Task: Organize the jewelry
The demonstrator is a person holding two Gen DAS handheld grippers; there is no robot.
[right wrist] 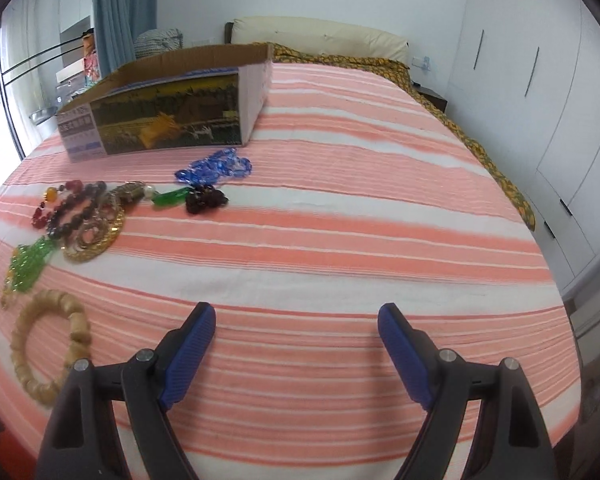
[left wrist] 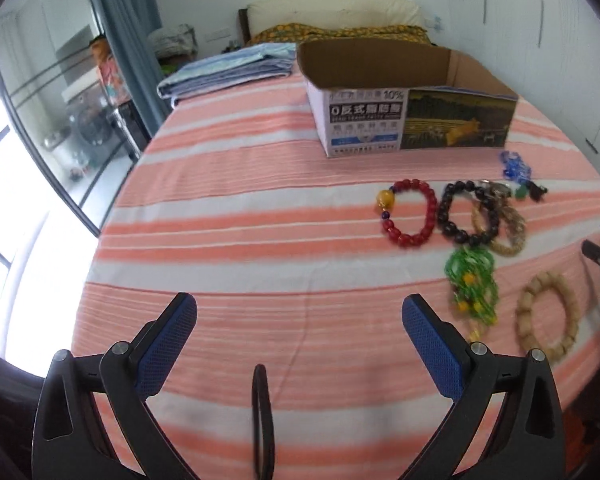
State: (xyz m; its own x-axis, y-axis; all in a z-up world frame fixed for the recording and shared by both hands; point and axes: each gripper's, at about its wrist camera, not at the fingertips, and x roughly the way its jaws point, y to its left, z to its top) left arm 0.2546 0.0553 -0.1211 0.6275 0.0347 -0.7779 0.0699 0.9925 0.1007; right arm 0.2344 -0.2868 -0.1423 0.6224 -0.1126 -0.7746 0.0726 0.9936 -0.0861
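Note:
Several bead bracelets lie on a pink-striped bed. In the left wrist view a red bracelet, a dark bracelet, a green beaded piece and a tan wooden bracelet lie right of my left gripper, which is open and empty. The right gripper's tips show at the right edge. In the right wrist view the wooden bracelet, green piece, gold chain and blue beads lie left of my open, empty right gripper. An open cardboard box stands behind them.
Folded blue bedding lies left of the box, with a cream headboard and a yellow patterned blanket along the far and right sides. A glass door is at the left and white wardrobes at the right.

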